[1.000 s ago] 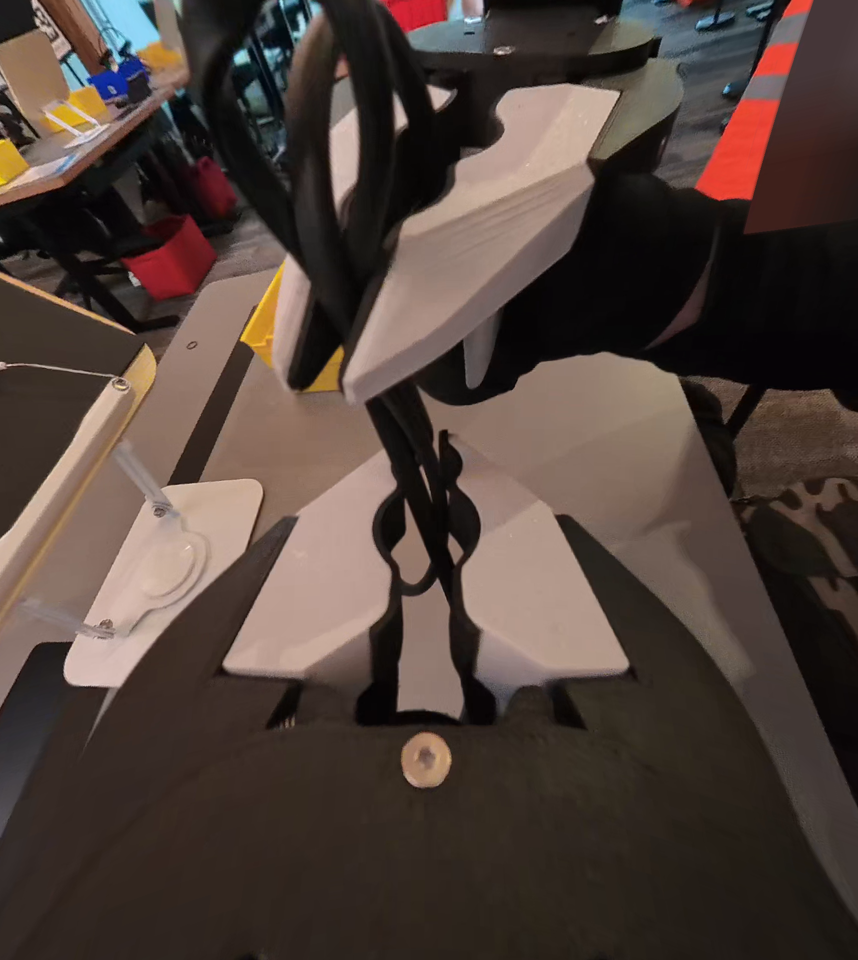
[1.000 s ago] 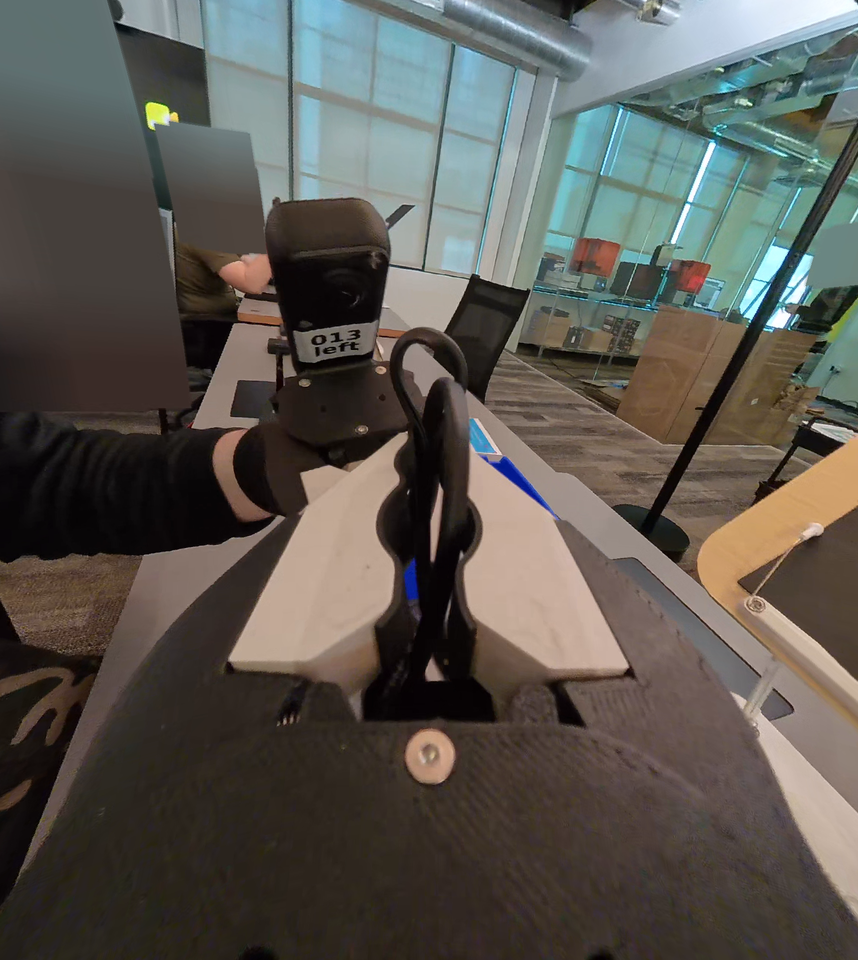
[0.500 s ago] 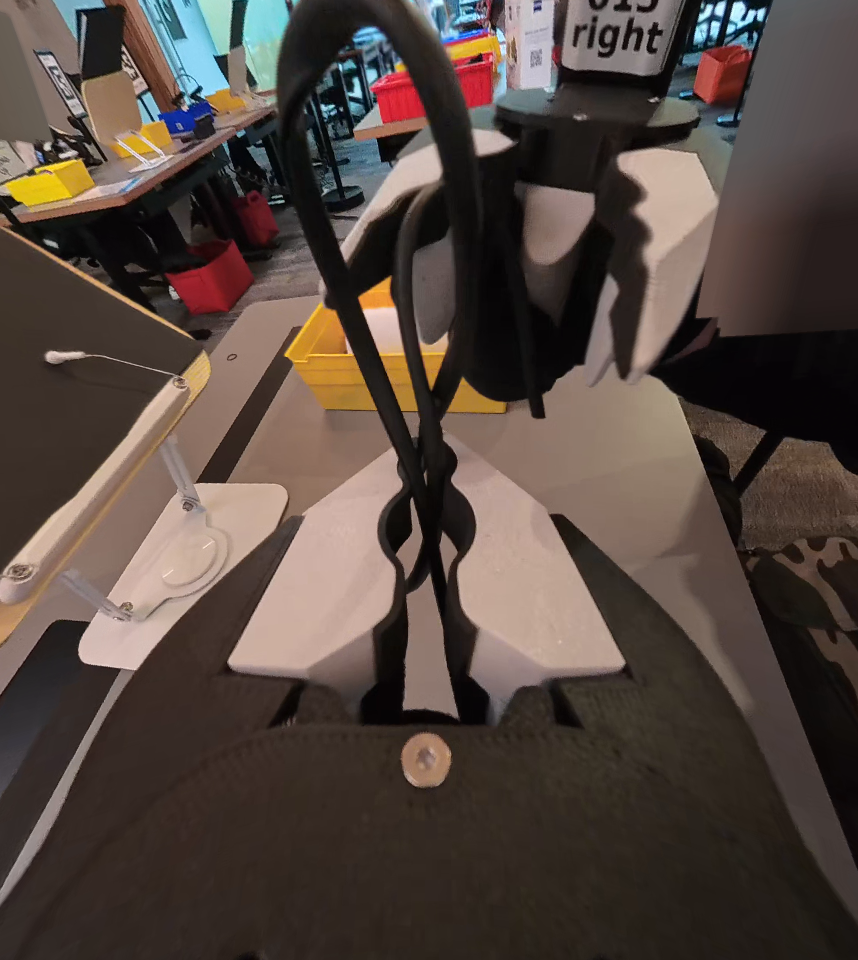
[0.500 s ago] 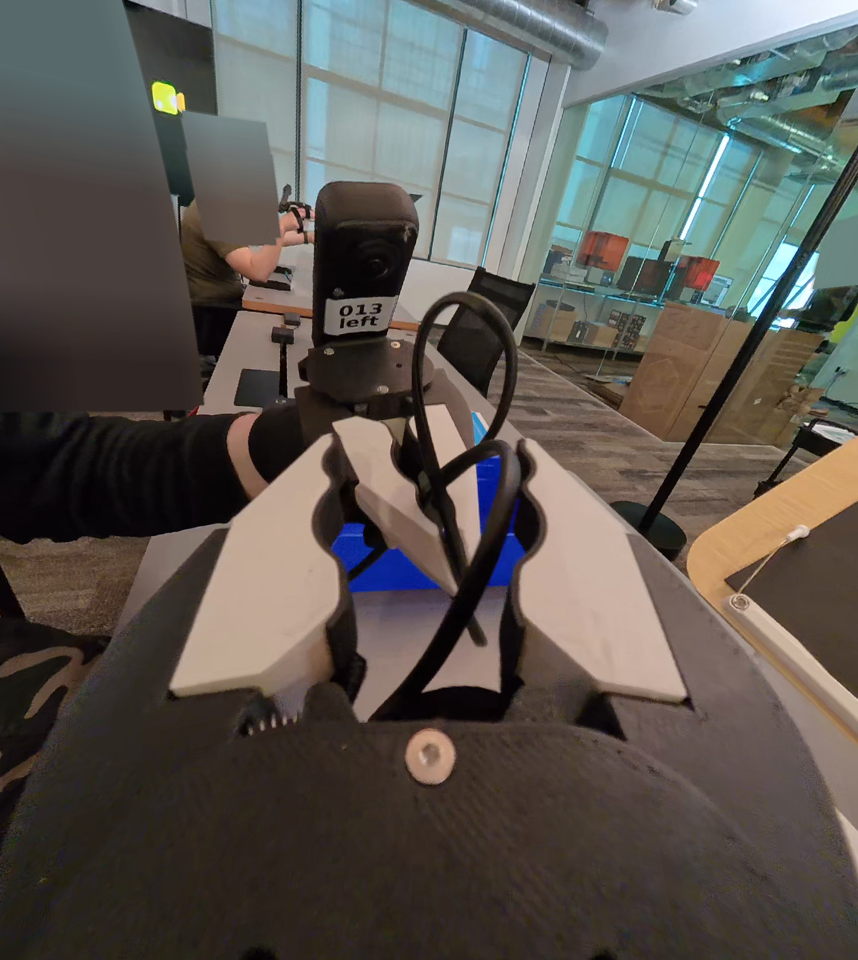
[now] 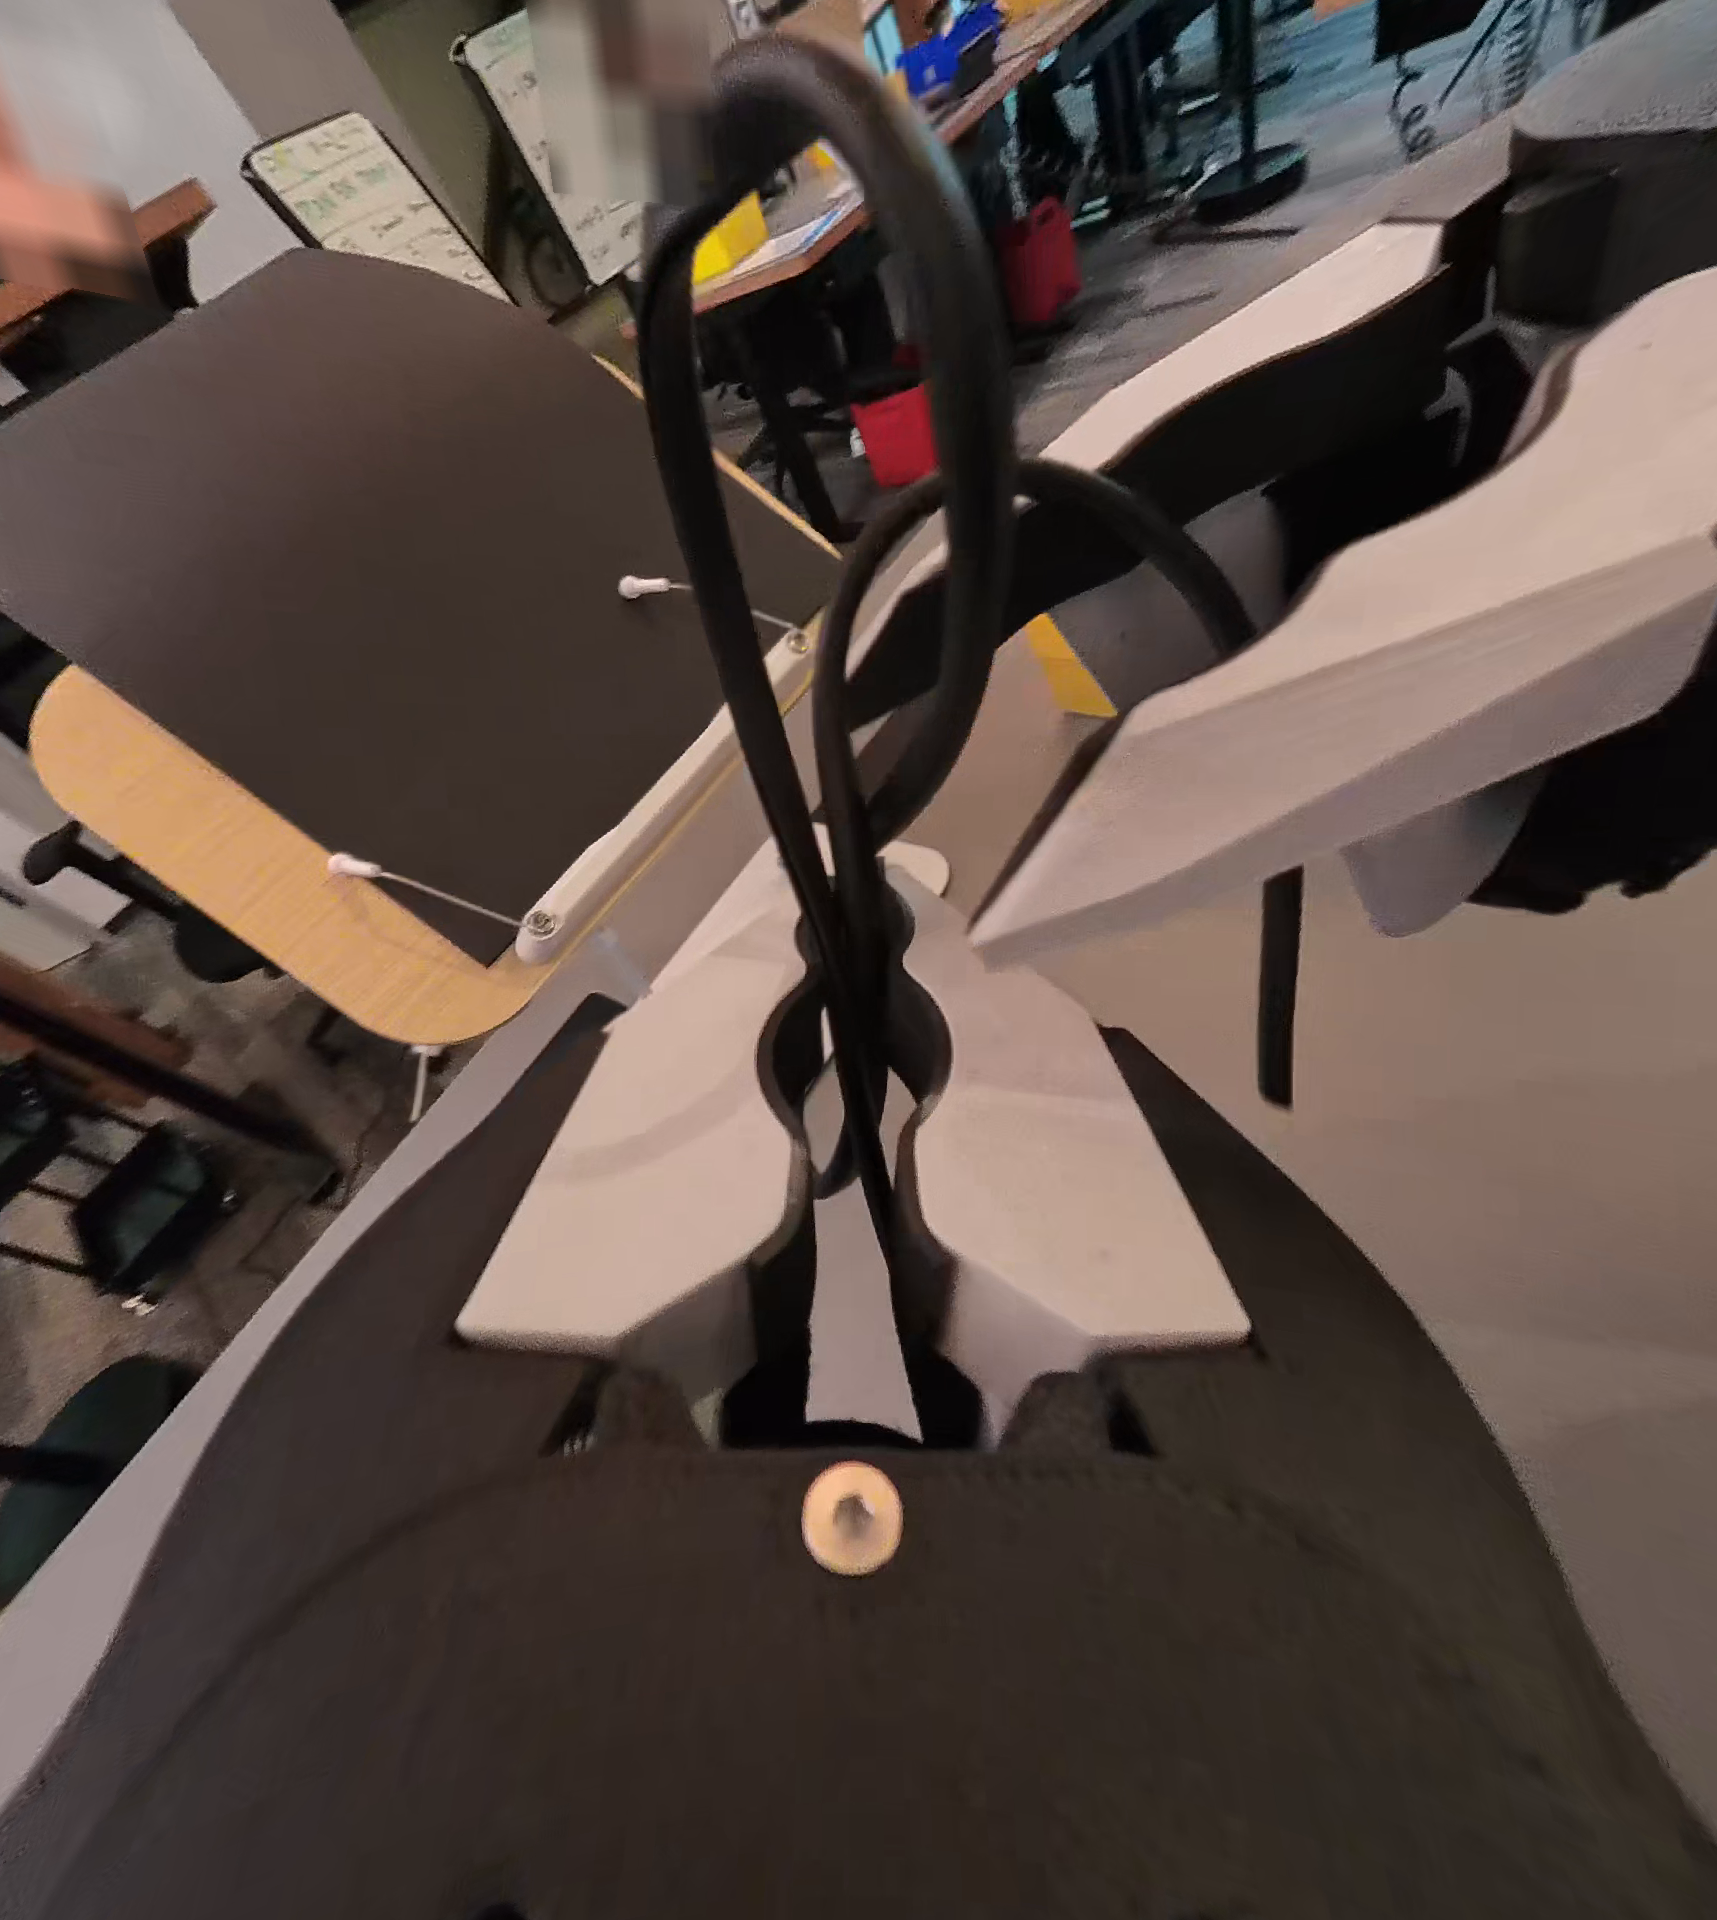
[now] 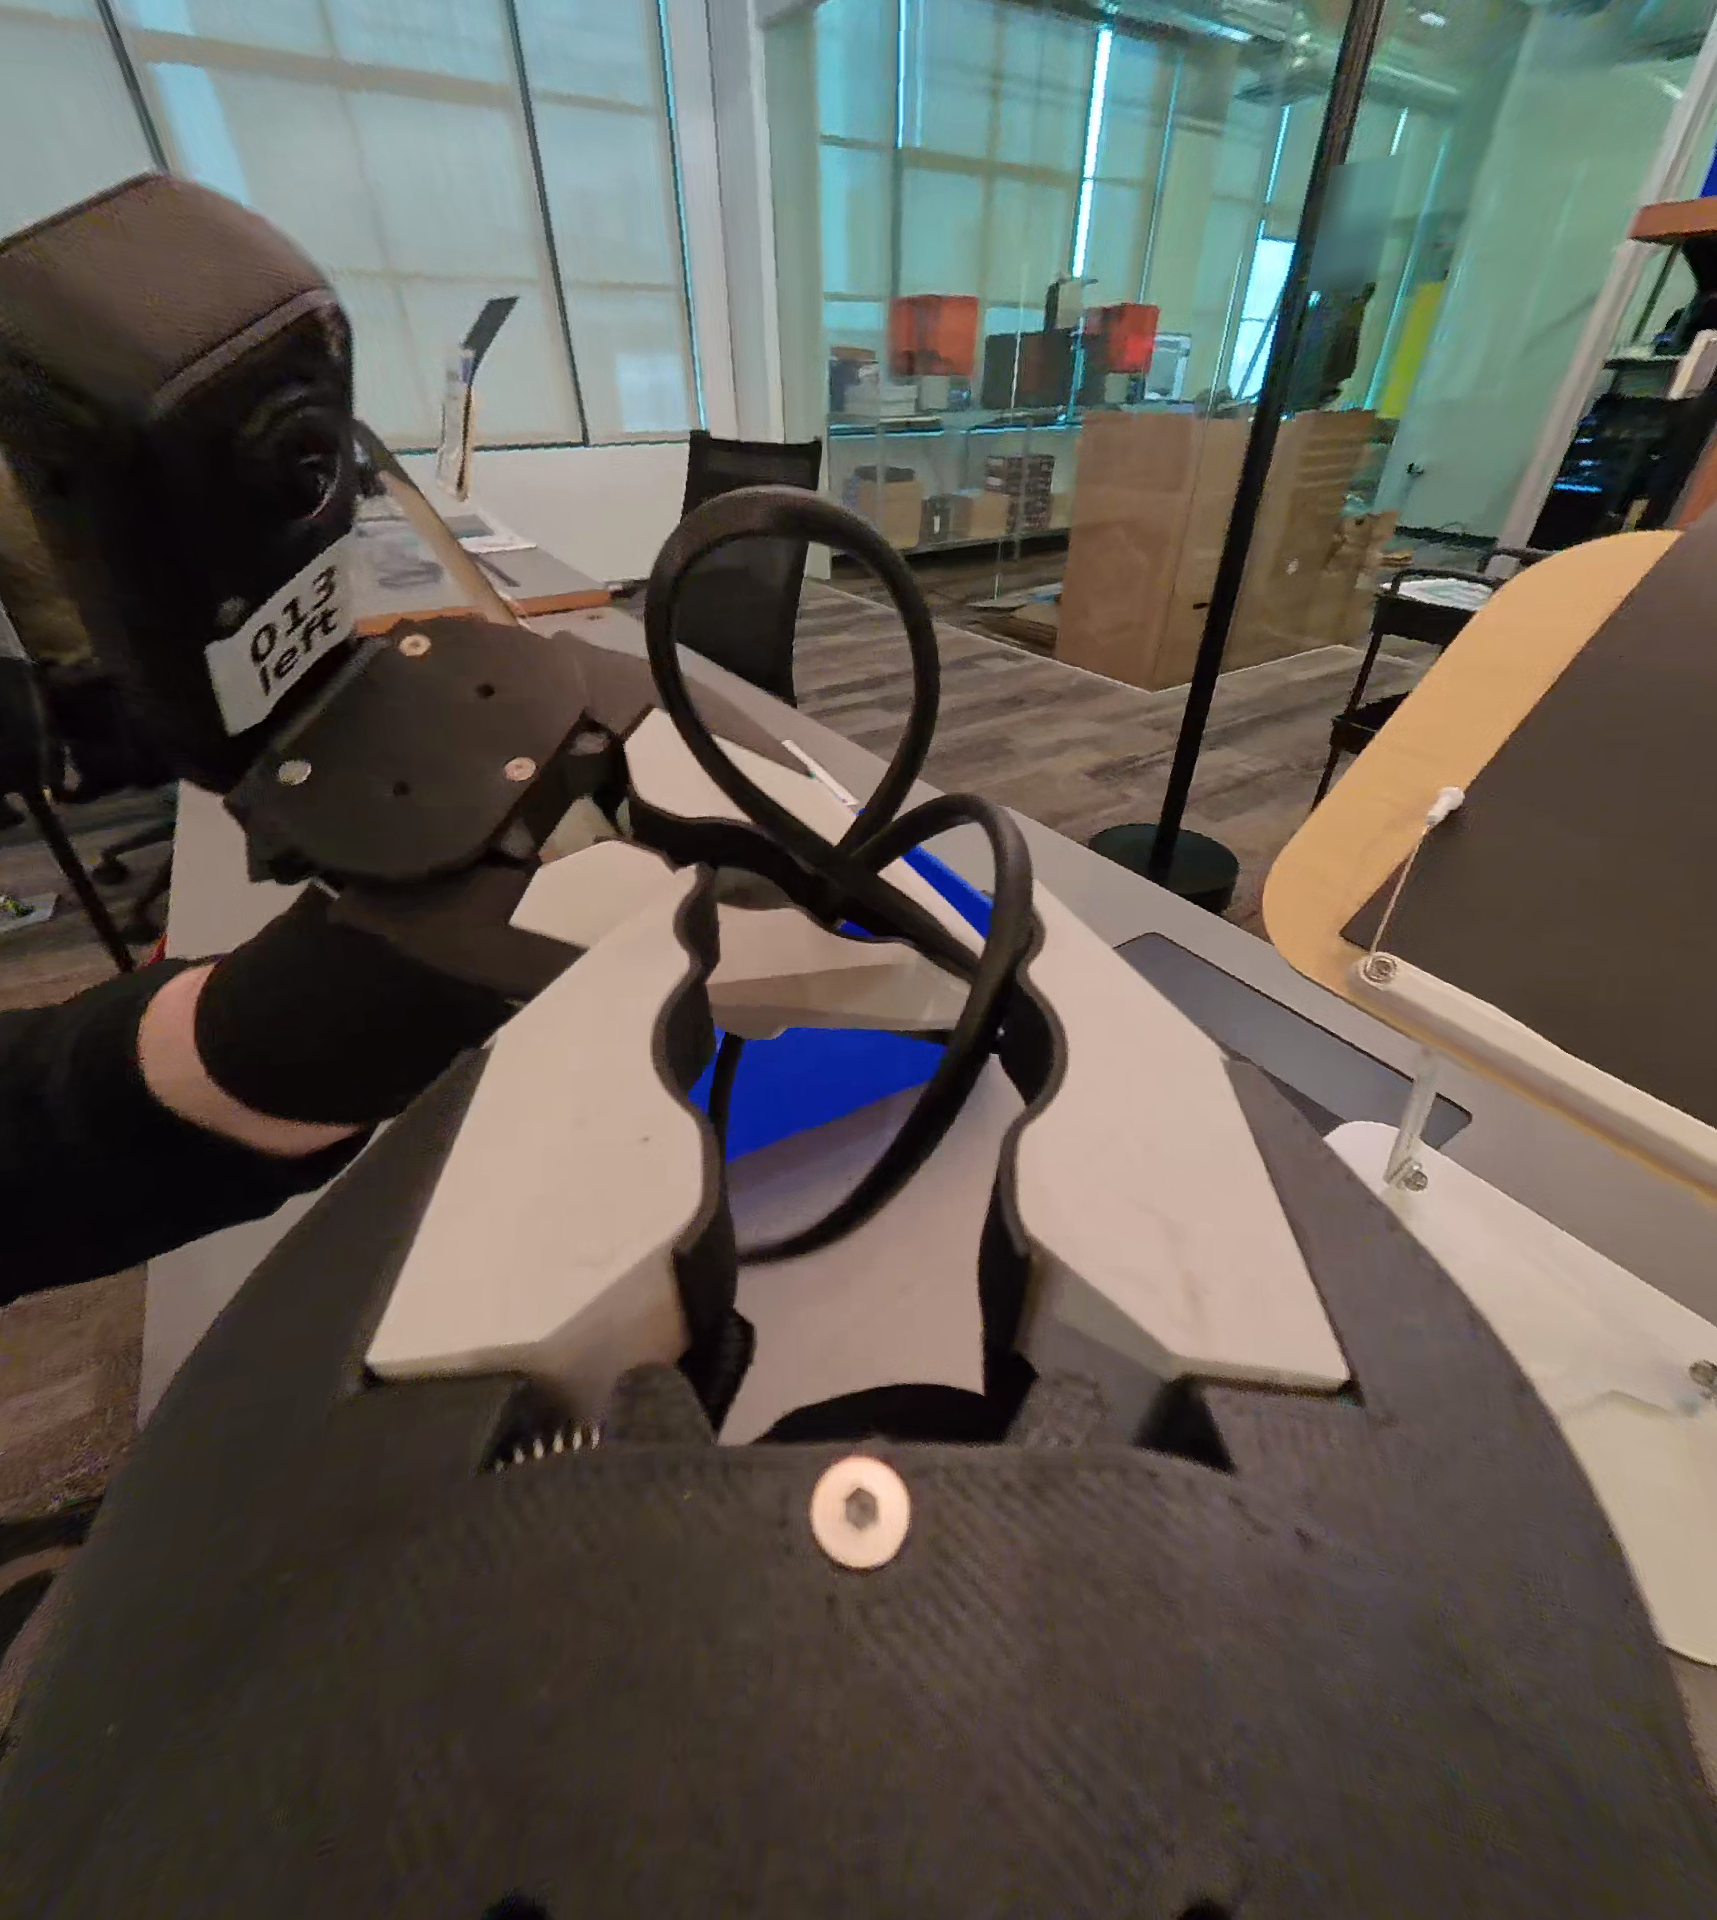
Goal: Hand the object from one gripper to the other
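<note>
Right gripper (image 6: 859, 1049) jaws now apart; left gripper (image 5: 852, 1049) alone clamps black cable (image 5: 812, 582)
Loop lies free between right's fingers: handover looks done, right can withdraw

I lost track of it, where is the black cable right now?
The black cable is pinched in the left gripper, and its loop hangs between the open fingers of the right gripper.

matt black rubbery cable (image 5: 719, 582), matt white fingers (image 5: 646, 1174)
</note>
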Tool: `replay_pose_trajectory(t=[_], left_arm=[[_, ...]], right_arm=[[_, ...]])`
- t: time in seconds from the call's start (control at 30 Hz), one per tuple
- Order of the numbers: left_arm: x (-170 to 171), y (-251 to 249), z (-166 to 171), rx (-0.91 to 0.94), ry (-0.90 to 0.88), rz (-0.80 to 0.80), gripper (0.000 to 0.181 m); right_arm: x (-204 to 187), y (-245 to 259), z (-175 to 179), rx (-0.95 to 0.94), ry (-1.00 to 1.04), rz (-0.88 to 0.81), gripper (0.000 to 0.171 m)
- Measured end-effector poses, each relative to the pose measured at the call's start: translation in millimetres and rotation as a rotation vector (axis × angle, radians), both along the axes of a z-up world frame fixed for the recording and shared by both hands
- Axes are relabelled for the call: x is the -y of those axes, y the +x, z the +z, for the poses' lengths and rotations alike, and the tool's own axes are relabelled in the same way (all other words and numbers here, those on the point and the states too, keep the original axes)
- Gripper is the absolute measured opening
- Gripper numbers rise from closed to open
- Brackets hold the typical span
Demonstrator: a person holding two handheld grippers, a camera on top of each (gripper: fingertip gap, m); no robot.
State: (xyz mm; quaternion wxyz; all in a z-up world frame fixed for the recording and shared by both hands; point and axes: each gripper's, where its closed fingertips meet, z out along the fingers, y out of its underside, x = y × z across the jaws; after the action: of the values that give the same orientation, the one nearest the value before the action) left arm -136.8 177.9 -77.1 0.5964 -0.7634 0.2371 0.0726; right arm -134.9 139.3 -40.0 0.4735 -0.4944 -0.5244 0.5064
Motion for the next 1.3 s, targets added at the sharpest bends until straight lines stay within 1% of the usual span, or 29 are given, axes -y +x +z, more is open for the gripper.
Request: replay_pose_trajectory(t=[0.07, 0.1, 0.13, 0.17, 0.27, 0.37, 0.47, 0.6, 0.63, 0.7, 0.73, 0.83, 0.87, 0.93, 0.97, 1.03, 1.1, 1.17, 1.2, 1.3], left_arm=[[-1, 1, -4, -0.041, -0.008, 0.029, 0.0], [-2, 2, -5, -0.059, -0.004, 0.041, 0.0], [-2, 3, -8, -0.069, -0.011, 0.043, 0.001], [-3, 6, -10, -0.072, -0.022, 0.038, 0.001], [-3, 9, -13, -0.085, -0.026, 0.033, 0.0], [-3, 13, -14, -0.12, -0.023, 0.026, 0.001], [-3, 16, -16, -0.137, -0.031, 0.018, 0.001], [-3, 19, -12, -0.132, -0.013, -0.008, 0.004], [-2, 22, -12, -0.131, -0.015, -0.032, 0.014], [0, 25, -6, -0.123, 0.0, -0.059, 0.043], [2, 28, -2, -0.115, 0.014, -0.083, 0.05], [9, 30, 12, -0.061, 0.037, -0.147, 0.06], [13, 28, 17, -0.035, 0.048, -0.167, 0.059], [16, 12, 27, -0.02, 0.048, -0.138, 0.06], [18, 2, 32, -0.024, 0.053, -0.123, 0.057], [25, -12, 40, -0.047, 0.069, -0.11, 0.039], [29, -27, 49, -0.069, 0.089, -0.06, 0.025], [33, -32, 55, -0.077, 0.108, -0.054, 0.012], [33, -34, 57, -0.077, 0.116, -0.047, 0.007], [32, -38, 55, -0.073, 0.106, -0.042, 0.007]], right_arm=[[-1, -2, -3, 0.006, 0.017, -0.015, 0.049], [0, -3, -5, 0.011, 0.03, -0.02, 0.042], [3, -3, -6, 0.011, 0.044, -0.011, 0.028], [4, -4, -6, 0.009, 0.057, -0.01, 0.022], [5, -6, -7, 0.003, 0.093, -0.028, 0.017], [3, -5, -8, -0.009, 0.111, -0.024, 0.004], [2, -2, -9, -0.003, 0.128, -0.002, 0.003], [1, 0, -5, -0.037, 0.085, 0.02, 0.003], [0, 0, -4, -0.047, 0.069, 0.02, 0.003], [-4, 3, -1, -0.062, 0.058, 0.01, 0.001], [-7, 5, 2, -0.073, 0.05, 0.006, 0.001], [-20, 14, 11, -0.105, 0.032, -0.024, 0.002], [-24, 18, 14, -0.109, 0.036, -0.036, 0.003], [-36, 28, 22, -0.128, 0.042, -0.071, 0.002], [-42, 34, 26, -0.138, 0.046, -0.09, 0.003], [-57, 46, 33, -0.14, 0.068, -0.133, 0.002], [-76, 63, 41, -0.144, 0.103, -0.196, 0.003], [-102, 85, 47, -0.128, 0.15, -0.285, 0.003], [-117, 99, 49, -0.113, 0.184, -0.344, 0.003], [-160, 142, 43, -0.013, 0.278, -0.516, 0.002]])
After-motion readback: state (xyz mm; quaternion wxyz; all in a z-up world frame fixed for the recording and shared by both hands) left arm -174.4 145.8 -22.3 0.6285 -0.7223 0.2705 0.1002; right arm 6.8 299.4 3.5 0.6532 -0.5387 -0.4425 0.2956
